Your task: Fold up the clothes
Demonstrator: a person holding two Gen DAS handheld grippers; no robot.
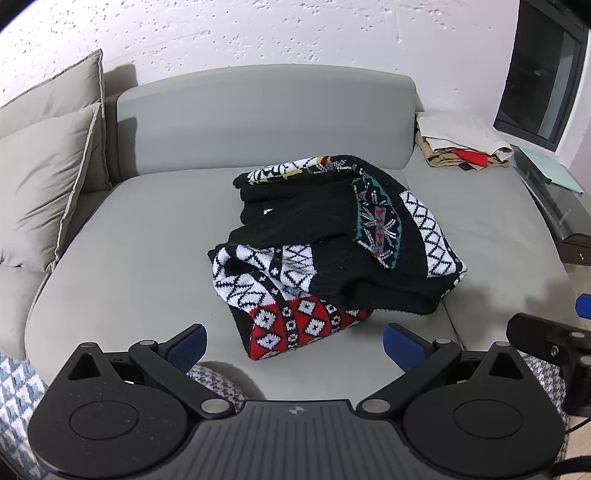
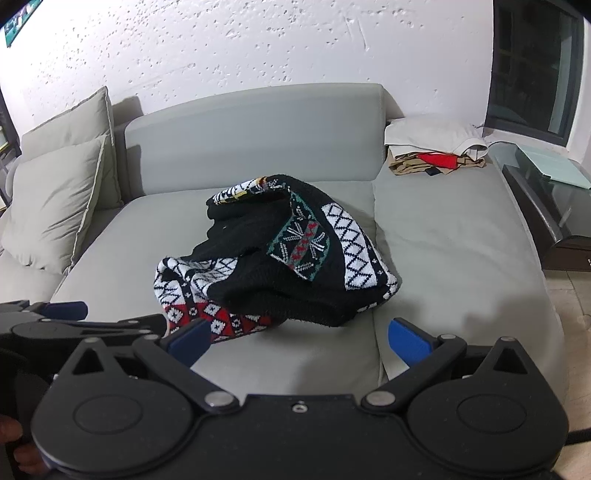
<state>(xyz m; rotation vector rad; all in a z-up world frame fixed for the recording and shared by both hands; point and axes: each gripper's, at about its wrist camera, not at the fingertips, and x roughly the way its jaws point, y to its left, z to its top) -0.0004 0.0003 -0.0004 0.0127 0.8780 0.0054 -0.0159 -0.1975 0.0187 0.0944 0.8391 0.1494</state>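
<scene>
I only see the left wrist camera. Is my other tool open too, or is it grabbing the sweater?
Observer: The right tool is wide open, with nothing between its blue pads. The sweater lies just beyond it.
Operator: Is there something on the wall I can't see?
Observer: Yes, a greenish picture in the far upper left corner.
Operator: Do you see a hand?
Observer: Only part of a hand, at the lower left edge.

A crumpled patterned sweater lies mid-frame on the grey sofa; the right gripper, jaws wide and empty, hovers at the bottom, with folded clothes upper right.
</scene>
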